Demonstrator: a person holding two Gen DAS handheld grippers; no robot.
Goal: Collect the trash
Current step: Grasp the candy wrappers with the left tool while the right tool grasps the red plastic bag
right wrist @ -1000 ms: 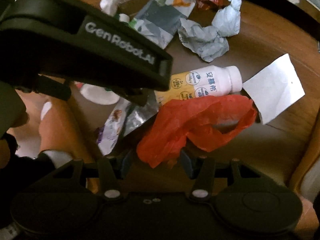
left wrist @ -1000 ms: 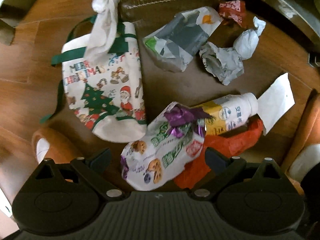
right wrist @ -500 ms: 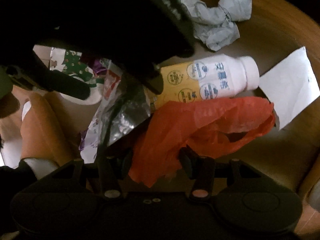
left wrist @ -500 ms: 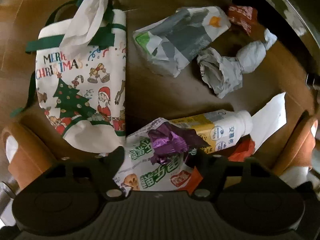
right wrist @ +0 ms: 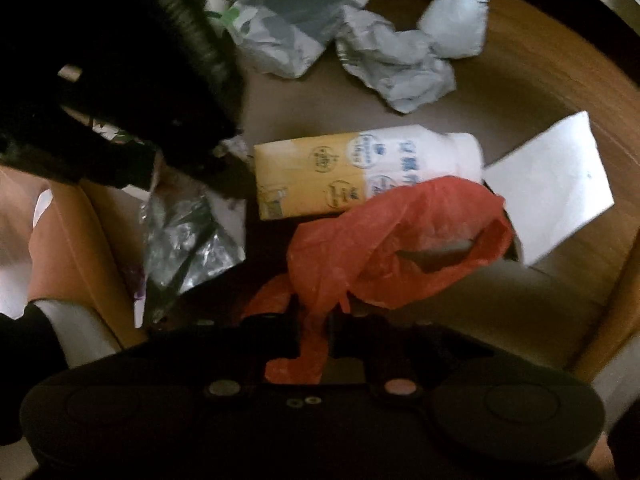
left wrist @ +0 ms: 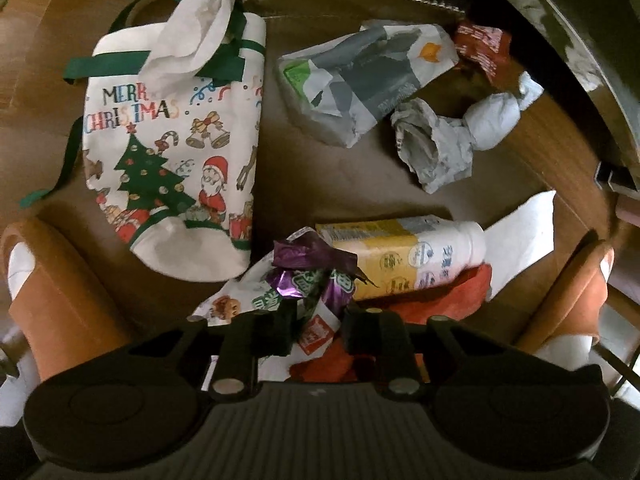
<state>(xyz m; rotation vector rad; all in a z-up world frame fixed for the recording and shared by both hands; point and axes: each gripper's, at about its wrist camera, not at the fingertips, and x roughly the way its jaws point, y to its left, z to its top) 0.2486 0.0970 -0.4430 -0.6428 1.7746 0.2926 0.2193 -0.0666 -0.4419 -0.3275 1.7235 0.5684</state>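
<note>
Trash lies on a wooden floor. My left gripper (left wrist: 316, 330) is shut on a white snack wrapper (left wrist: 280, 300) with green print and a crumpled purple foil (left wrist: 308, 268) on it. My right gripper (right wrist: 314, 328) is shut on a red plastic bag (right wrist: 400, 240), which drapes over a yellow and white bottle (right wrist: 360, 172). The bottle also shows in the left wrist view (left wrist: 404, 252). The left gripper's black body (right wrist: 120, 80) fills the upper left of the right wrist view.
A Christmas tote bag (left wrist: 172, 160) with white tissue lies at left. A grey and white bag (left wrist: 360, 80), crumpled paper (left wrist: 452, 140), a red wrapper (left wrist: 484, 48) and a white sheet (right wrist: 552, 184) lie beyond. Slippered feet (left wrist: 52, 300) stand at both sides.
Both grippers have closed: the left one on the snack wrapper, the right one on the red bag. The left gripper moved forward and down over the wrapper.
</note>
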